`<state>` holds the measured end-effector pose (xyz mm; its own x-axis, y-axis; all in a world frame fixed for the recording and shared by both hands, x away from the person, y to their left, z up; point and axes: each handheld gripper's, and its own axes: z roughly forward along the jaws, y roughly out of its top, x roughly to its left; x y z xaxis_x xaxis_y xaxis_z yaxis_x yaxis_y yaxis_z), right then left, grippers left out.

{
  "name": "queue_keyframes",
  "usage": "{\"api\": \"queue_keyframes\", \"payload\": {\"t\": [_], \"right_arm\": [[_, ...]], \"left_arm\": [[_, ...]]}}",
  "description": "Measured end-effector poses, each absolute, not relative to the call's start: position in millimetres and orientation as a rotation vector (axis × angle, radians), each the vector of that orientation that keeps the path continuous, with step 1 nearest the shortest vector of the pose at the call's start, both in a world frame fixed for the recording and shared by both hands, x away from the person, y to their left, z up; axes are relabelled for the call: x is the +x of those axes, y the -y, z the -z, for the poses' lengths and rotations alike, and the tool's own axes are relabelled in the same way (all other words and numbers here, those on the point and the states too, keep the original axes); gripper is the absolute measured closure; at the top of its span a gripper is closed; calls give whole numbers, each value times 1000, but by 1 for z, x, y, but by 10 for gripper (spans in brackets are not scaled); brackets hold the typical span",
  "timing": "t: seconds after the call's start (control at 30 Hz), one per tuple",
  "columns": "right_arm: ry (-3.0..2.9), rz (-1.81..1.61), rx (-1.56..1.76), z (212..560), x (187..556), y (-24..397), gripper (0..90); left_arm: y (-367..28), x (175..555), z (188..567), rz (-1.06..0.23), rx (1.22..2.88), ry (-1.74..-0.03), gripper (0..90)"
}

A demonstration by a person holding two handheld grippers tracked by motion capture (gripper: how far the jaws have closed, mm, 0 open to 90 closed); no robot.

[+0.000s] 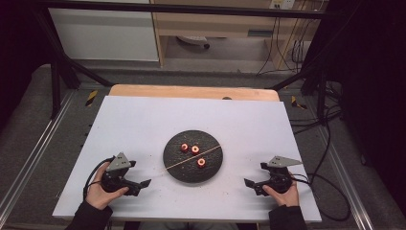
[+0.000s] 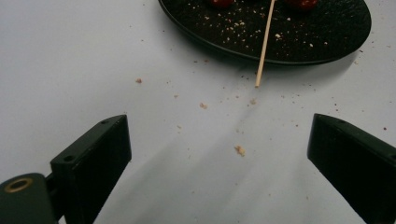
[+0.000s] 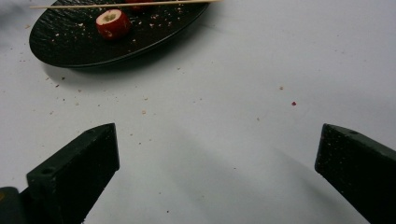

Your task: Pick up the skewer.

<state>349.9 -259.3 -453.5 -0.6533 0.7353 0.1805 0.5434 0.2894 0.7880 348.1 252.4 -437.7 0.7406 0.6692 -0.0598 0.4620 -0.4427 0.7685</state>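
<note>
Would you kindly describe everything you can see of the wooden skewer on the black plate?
The skewer is a thin, straight, pale stick that looks like bamboo or wood, bare along its length. It lies flat and diagonally across the black plate, two red pieces on one side and one on the other, none visibly touching it. One end overhangs the rim above the white table. No gripper touches it.

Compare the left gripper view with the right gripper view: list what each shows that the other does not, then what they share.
Left gripper view alone: the skewer's near tip, overhanging the plate rim above the sheet, and a larger crumb between the open jaws.

Right gripper view alone: a whole red piece with a pale centre, lying on the plate on the near side of the skewer.

Both: the black plate, the skewer across it, crumbs on the white sheet, and two wide-open black jaws holding nothing.
</note>
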Motion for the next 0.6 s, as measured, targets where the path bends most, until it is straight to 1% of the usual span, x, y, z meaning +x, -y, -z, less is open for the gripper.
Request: {"api": "queue_keyframes", "payload": {"t": [0.6], "right_arm": [[-2346, -1287, 1167, 454, 351, 259, 6]], "left_arm": [[-222, 361, 412, -319, 2171, -830, 74]]}}
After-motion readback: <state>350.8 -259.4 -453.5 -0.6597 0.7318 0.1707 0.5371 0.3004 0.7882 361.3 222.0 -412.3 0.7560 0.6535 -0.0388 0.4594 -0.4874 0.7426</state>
